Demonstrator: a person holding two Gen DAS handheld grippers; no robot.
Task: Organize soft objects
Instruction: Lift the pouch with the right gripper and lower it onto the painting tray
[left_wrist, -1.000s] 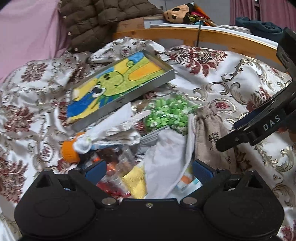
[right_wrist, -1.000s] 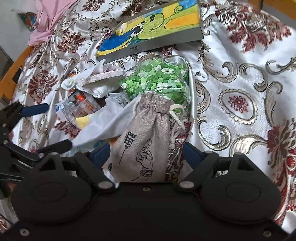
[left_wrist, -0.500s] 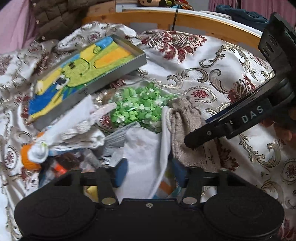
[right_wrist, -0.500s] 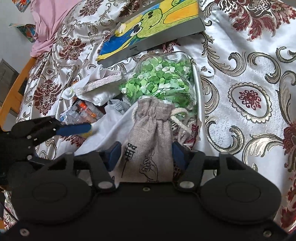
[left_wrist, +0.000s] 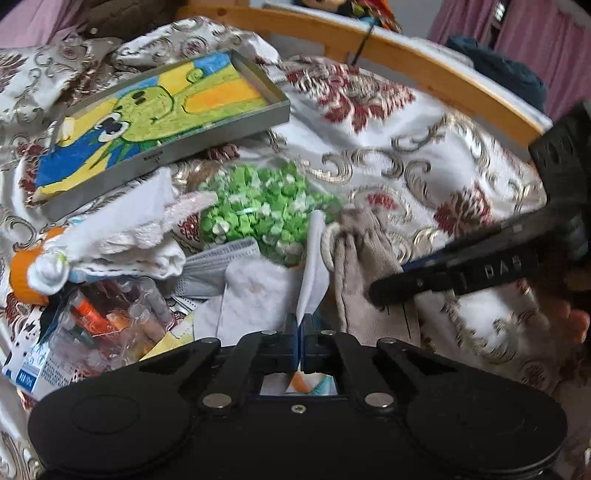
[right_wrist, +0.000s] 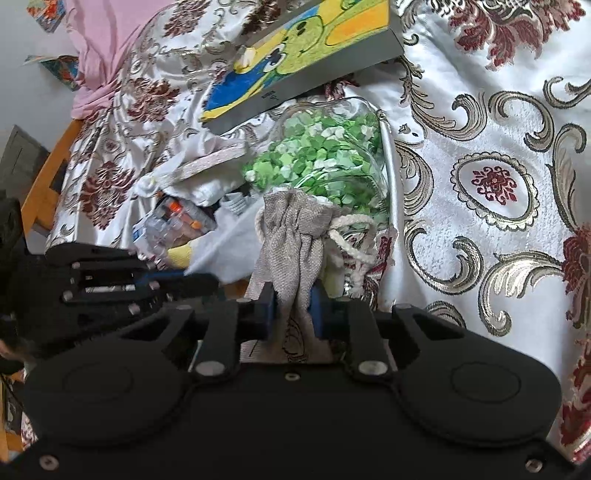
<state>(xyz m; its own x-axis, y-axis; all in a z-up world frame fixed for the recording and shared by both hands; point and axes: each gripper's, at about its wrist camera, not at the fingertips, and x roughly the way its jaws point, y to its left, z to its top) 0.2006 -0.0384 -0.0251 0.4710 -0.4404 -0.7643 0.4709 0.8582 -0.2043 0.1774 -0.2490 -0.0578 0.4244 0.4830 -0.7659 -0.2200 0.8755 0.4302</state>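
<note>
A pile of things lies on a patterned bedspread (right_wrist: 491, 122). My left gripper (left_wrist: 300, 332) is shut on a fold of a white cloth (left_wrist: 255, 295); the cloth also shows in the right wrist view (right_wrist: 236, 240). My right gripper (right_wrist: 293, 310) is shut on a grey drawstring pouch (right_wrist: 291, 236), which lies right of the cloth in the left wrist view (left_wrist: 365, 251). The right gripper crosses the left view (left_wrist: 461, 269) over the pouch. The left gripper shows at the left in the right wrist view (right_wrist: 122, 280).
A jar of green paper stars (left_wrist: 258, 214) lies behind the cloth and pouch. A framed green cartoon picture (left_wrist: 155, 110) leans further back. A white sock bundle (left_wrist: 122, 236), a grey face mask (left_wrist: 218, 258) and a plastic pack of vials (left_wrist: 110, 325) lie left. A wooden bed rail (left_wrist: 406, 55) runs behind.
Both grippers closed from open: the left onto the white cloth, the right onto the grey pouch. Both moved slightly forward into the pile.
</note>
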